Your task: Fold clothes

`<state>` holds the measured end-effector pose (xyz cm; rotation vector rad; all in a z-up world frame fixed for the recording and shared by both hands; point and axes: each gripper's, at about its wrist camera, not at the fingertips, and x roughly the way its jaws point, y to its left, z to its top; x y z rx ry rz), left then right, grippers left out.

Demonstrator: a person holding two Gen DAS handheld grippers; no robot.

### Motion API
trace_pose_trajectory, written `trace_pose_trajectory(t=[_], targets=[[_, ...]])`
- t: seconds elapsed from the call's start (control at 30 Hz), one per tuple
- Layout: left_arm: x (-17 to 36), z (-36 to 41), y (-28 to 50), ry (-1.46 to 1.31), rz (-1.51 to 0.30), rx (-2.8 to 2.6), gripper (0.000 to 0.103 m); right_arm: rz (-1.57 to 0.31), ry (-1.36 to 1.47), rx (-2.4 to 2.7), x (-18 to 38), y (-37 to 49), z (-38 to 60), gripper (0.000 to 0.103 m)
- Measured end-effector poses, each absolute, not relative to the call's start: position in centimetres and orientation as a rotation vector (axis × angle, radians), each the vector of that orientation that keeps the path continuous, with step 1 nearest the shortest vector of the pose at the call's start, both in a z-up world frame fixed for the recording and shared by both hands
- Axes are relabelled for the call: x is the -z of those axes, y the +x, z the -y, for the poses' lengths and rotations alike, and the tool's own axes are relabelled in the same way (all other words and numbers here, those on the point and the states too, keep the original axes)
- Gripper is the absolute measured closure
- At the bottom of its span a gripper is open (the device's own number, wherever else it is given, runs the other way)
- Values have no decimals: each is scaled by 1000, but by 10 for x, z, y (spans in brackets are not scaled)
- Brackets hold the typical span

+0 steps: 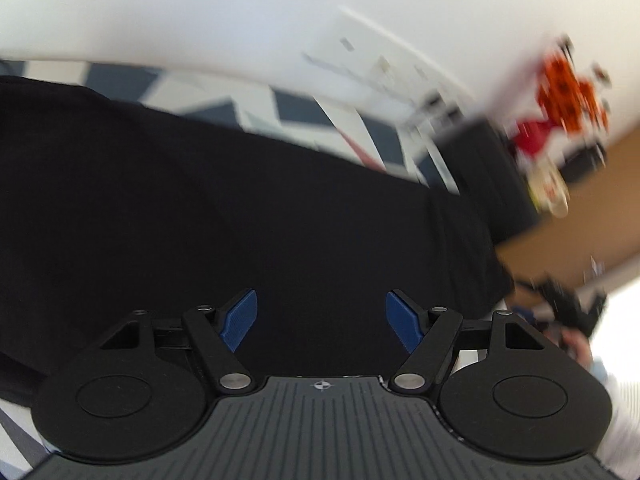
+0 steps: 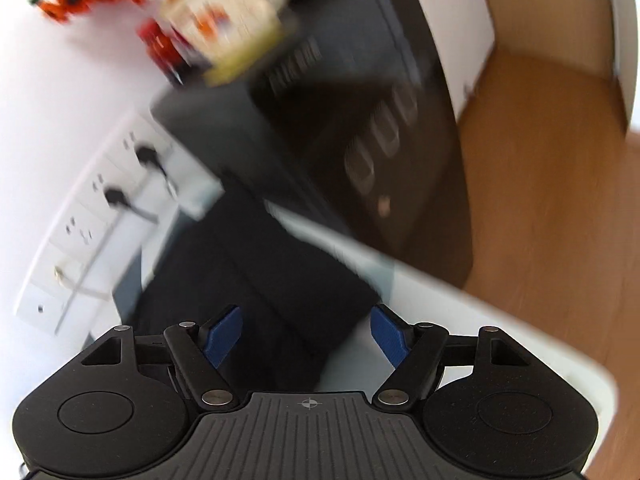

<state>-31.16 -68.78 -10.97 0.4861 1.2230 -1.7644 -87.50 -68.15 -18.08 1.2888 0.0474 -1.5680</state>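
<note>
Left wrist view: the left tongs (image 1: 322,320) tilt downward over a black garment (image 1: 224,208), their ribbed blue pads (image 1: 240,318) standing wide apart with nothing pinched between them; the cloth lies below the gap, not gripped. The garment is matte and smooth, spread broadly across the middle and left of the frame, its right edge ending in a straight hem near centre right. Beneath it shows a bedspread (image 1: 304,114) patterned in navy and white angular blocks, visible along the garment's upper edge and at lower left. A white wall (image 1: 200,12) fills the top; a white socket strip (image 1: 384,64) sits at upper centre. At upper right, badly blurred, are orange flowers (image 1: 568,88). Brown wooden floor (image 1: 560,240) shows at right.

In the right wrist view the right tongs (image 2: 306,338) also point downward, jaws wide and empty, pads (image 2: 224,336) flanking a narrow folded part of the dark garment (image 2: 280,288) that runs up the centre. To its right lies a pale surface with a rounded edge (image 2: 460,284), beyond which the floor (image 2: 552,200) lies open. A dark cabinet (image 2: 360,128) with rounded drawer handles stands at upper centre, blurred; a cream mug (image 2: 232,20) sits at its top. The socket strip (image 2: 100,208) with black plugs runs along the left.
</note>
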Motion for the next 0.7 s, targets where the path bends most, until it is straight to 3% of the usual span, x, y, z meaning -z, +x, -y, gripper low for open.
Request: trace_pose_trajectory(t=[0.07,0.1,0.13,0.2,0.33,0.37,0.4,0.5,0.63,0.7], targets=[[117,669,-333,586,-1177,1809,30,-26,1306,1551,191,-871,688,37],[121,661,-346,638,-1144,1828,30,-24,1299,1553,194,-869,691,53],[124,653,-359,689,-1110,1847,30,-48,1273,1581,194,-868,695,59],[128,641,-375,810,-995,1885,30,-86,1214,1612,192,-869,703,62],[128,608,-382,1005,-737,1919,30,-105,1174,1653,195,-868,712,60],[132,600,-381,1030,-713,1922,30,-113,1165,1674,194,-865,712,55],[135,598,-378,1041,-714,1914,30,-128,1141,1694,191,-860,708,48],[142,592,-363,1007,-748,1862,30,-195,1019,1732,176,-841,685,42],[150,586,-343,930,-796,1782,30,-411,721,1558,163,-779,647,38],[148,584,-344,882,-733,1766,30,-512,589,1416,165,-740,626,37]])
